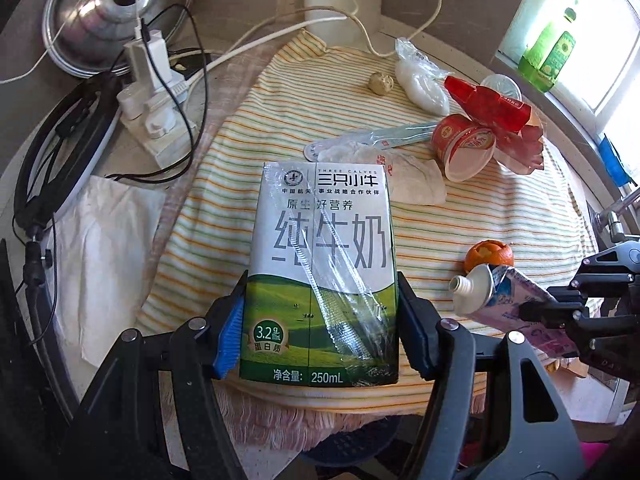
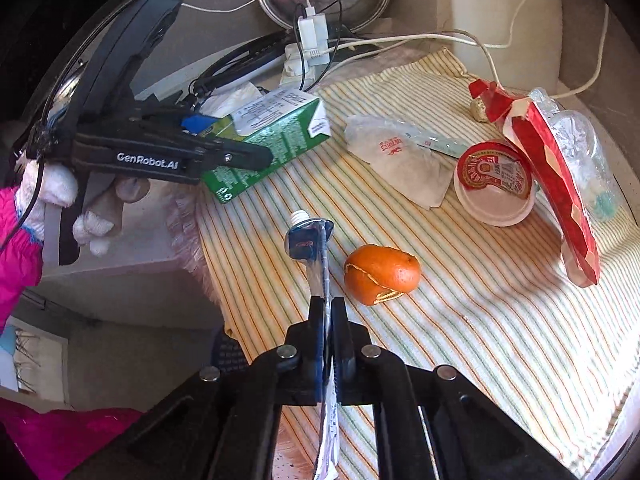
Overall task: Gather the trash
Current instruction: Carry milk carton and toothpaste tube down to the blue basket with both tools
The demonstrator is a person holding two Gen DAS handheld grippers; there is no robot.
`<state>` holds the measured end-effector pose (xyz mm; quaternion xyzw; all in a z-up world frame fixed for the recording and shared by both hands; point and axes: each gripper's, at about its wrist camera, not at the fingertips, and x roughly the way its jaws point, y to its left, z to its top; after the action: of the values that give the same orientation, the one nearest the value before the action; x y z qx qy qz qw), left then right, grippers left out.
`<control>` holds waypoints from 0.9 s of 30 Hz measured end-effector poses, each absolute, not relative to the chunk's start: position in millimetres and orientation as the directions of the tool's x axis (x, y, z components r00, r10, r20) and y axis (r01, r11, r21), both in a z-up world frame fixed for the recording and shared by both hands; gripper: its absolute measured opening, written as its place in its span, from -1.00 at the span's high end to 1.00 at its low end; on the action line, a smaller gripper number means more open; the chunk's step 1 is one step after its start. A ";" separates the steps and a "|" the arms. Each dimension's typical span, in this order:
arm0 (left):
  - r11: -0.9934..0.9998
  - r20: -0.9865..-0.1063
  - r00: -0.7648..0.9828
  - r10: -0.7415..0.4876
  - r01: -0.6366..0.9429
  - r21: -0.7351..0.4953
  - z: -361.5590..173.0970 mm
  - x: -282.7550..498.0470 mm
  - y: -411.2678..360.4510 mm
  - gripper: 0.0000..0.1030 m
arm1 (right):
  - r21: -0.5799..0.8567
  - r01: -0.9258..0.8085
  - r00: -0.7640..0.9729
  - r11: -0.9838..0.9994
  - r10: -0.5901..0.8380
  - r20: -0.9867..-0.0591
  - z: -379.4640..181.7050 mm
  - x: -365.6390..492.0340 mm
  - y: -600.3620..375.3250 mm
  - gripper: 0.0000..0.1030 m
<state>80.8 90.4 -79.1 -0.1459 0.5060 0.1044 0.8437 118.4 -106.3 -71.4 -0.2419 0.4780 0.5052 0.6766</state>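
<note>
While both hands are occupied, 2 pieces of trash are held clear of the striped cloth (image 2: 460,280). The left gripper (image 1: 320,320) is clamped on the lower half of a 250mL milk carton (image 1: 320,272), its blue pads pressed against the 2 narrow sides; the carton's long axis runs straight out along the fingers. The right gripper (image 2: 328,308) is squeezed fully together on the flat tail of a used toothpaste tube (image 2: 316,248), whose uncapped nozzle points away from the jaws.

Judged from this, neither hand is free for another pick until its load is dropped. Of what remains, the tangerine peel (image 2: 382,274) lies just beside the tube, nearest the right gripper; the red yogurt cup (image 2: 496,184), crumpled wrapper (image 2: 404,168) and red carton (image 2: 560,184) lie further back on the cloth.
</note>
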 end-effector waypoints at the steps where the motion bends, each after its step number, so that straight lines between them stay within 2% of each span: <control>1: 0.932 -0.882 0.470 0.034 -0.334 -0.142 -76.9 74.6 90.4 -0.29 | 0.172 -0.909 0.028 0.381 0.465 -0.885 -69.7 119.3 -108.9 0.99; 10: 0.904 -0.864 0.502 0.043 -0.387 -0.180 -63.4 26.3 79.0 -0.29 | 0.296 -0.833 0.019 0.467 0.559 -0.829 -55.8 121.5 -134.8 0.99; 27: 0.927 -0.856 0.517 -0.010 -0.315 -0.201 -73.5 -58.5 47.2 -0.29 | 0.353 -0.742 0.091 0.570 0.608 -0.789 -37.5 49.3 -164.1 0.99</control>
<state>-58.5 47.2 -73.5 -0.1684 0.4835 0.0892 0.8544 49.3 -164.1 -37.5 -0.0680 0.4938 0.4589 0.7355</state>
